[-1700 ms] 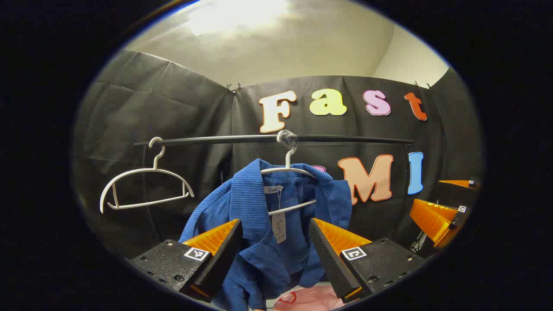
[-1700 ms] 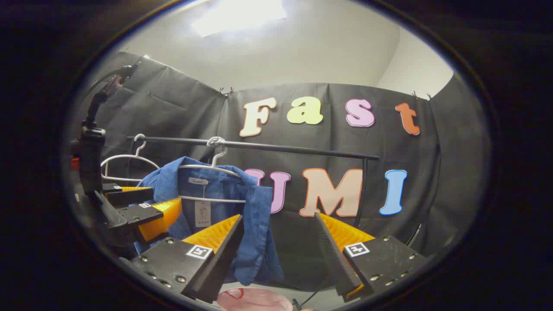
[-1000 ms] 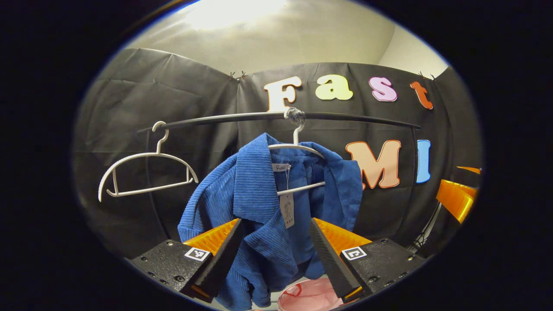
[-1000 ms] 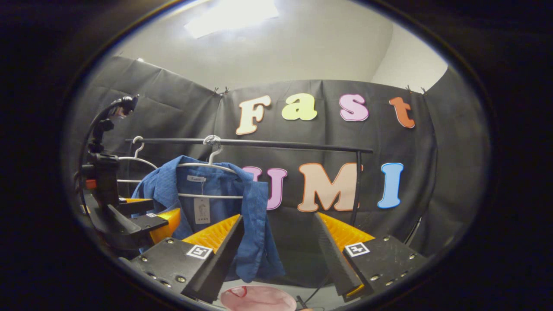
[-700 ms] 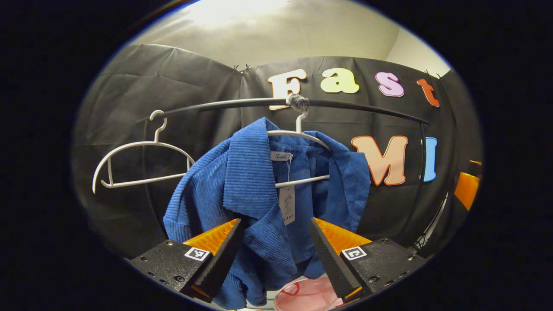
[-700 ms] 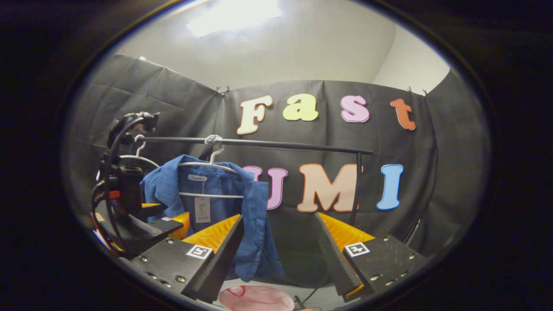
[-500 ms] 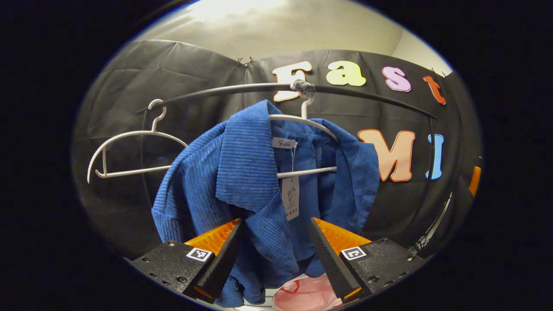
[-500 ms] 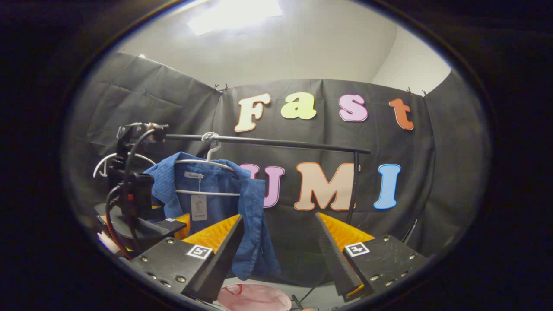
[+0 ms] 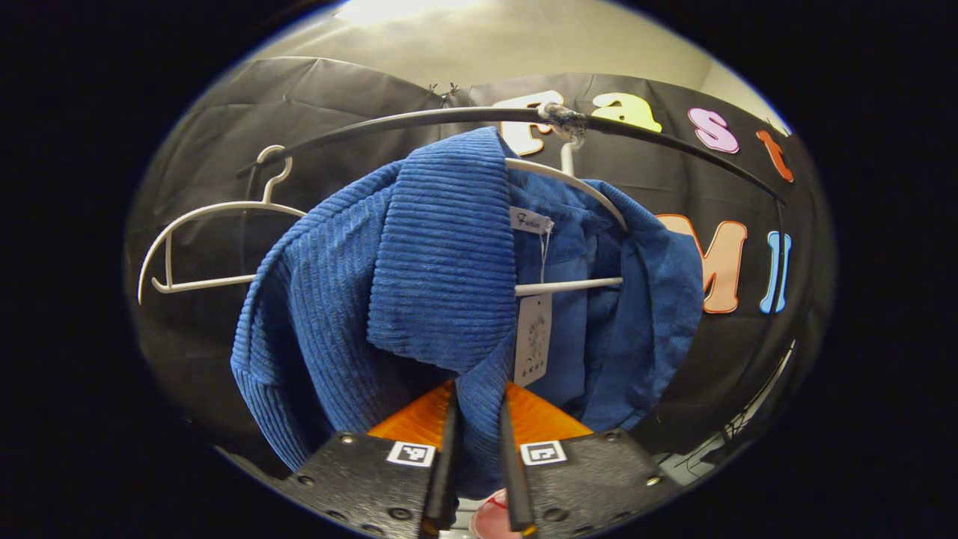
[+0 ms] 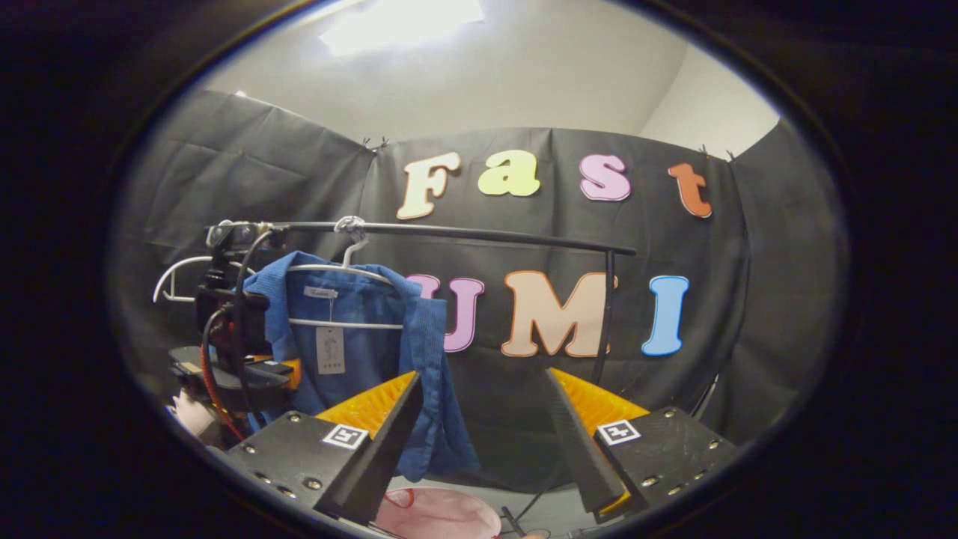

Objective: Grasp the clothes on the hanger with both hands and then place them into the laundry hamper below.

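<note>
Black cloth walled the booth behind a dark rail (image 9: 419, 118), where the blue corduroy shirt (image 9: 419, 262) hung on its white hanger (image 9: 569, 180) at centre frame. The left claw (image 9: 476, 449) was clenched on the shirt's front edge, the grasping step half done, while the right claw (image 10: 479, 430) stood released. Next, it probably needed to clamp the shirt's far side before the lift toward the pink hamper (image 10: 438, 516) at the bottom.
</note>
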Demonstrator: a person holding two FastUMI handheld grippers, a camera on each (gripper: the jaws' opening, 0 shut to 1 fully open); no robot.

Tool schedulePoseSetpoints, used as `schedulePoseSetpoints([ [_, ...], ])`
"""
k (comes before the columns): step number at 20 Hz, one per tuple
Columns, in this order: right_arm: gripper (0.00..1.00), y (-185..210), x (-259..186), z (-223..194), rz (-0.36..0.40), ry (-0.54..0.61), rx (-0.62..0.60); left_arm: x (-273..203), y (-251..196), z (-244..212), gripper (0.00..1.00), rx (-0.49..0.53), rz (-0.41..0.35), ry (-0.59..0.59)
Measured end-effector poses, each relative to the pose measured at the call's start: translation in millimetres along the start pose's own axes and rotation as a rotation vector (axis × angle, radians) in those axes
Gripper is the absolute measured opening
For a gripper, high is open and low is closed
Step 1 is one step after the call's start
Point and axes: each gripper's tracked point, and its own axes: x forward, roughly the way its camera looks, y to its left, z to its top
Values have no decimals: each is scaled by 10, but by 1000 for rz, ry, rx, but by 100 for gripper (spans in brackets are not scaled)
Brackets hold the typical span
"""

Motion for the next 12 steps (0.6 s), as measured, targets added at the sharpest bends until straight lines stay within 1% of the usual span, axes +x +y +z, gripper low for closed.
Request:
schedulePoseSetpoints([
  [1, 96, 27, 42, -18, 9, 3, 2, -10, 12, -12, 11, 6, -5, 2],
  [3, 96, 86, 139, -60, 28, 12, 2, -43, -8, 1, 6, 30, -30, 4],
  [4, 96, 127, 178, -68, 40, 13, 3, -69, 28, 39, 5, 36, -34, -8],
  [5, 93, 169, 222, -75, 53, 15, 2, -111, 33, 86, 1, 34, -44, -21],
  [6, 96, 211, 278, -90, 68, 16, 0, -150, 6, 116, 2, 33, -65, -29],
  [9, 96, 333, 461, -102, 109, 12, -15, -280, 22, 231, 0, 39, -107, -47],
  [10, 93, 380, 549, -86, 123, 8, -19, -331, 36, 263, 0, 41, -114, -50],
  [12, 93, 491, 724, -31, 150, -12, -26, -423, 72, 328, 1, 53, -123, -57],
])
